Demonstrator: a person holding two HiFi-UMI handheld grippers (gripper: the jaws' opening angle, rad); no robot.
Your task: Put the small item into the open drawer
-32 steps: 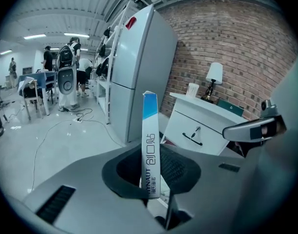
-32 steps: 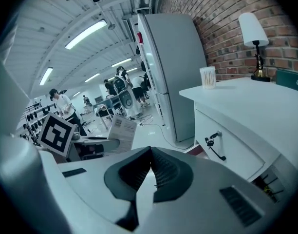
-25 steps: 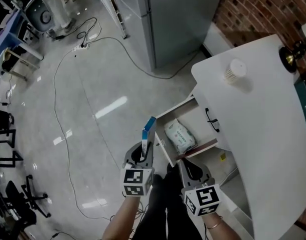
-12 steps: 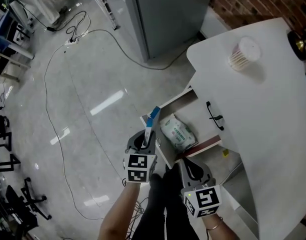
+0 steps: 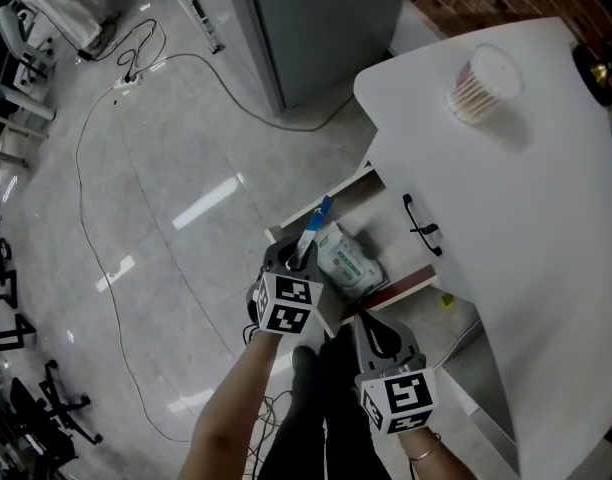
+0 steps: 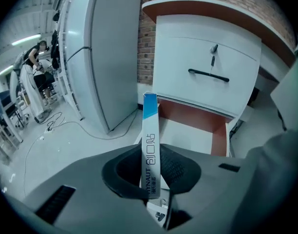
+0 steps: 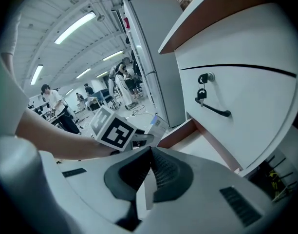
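Note:
My left gripper (image 5: 299,258) is shut on a slim white box with a blue end (image 5: 314,226), holding it upright. It hangs at the front corner of the open drawer (image 5: 404,288) under the white table. In the left gripper view the box (image 6: 150,145) stands between the pads, with the open drawer (image 6: 222,135) just beyond it. A white packet (image 5: 348,260) lies inside the drawer. My right gripper (image 5: 369,326) sits lower, near the drawer's brown side, its jaws shut on nothing (image 7: 150,167). The right gripper view also catches the box (image 7: 157,126).
The white table (image 5: 526,198) fills the right side, with a paper cup of sticks (image 5: 483,86) on it. A closed drawer front with a black handle (image 5: 418,226) sits above the open one. A grey cabinet (image 5: 306,18) and floor cables (image 5: 136,148) lie beyond. People stand far off (image 7: 51,101).
My left gripper has carried the box down and right, from beside the drawer to its front corner, and rolled a little. The right gripper has sunk slightly.

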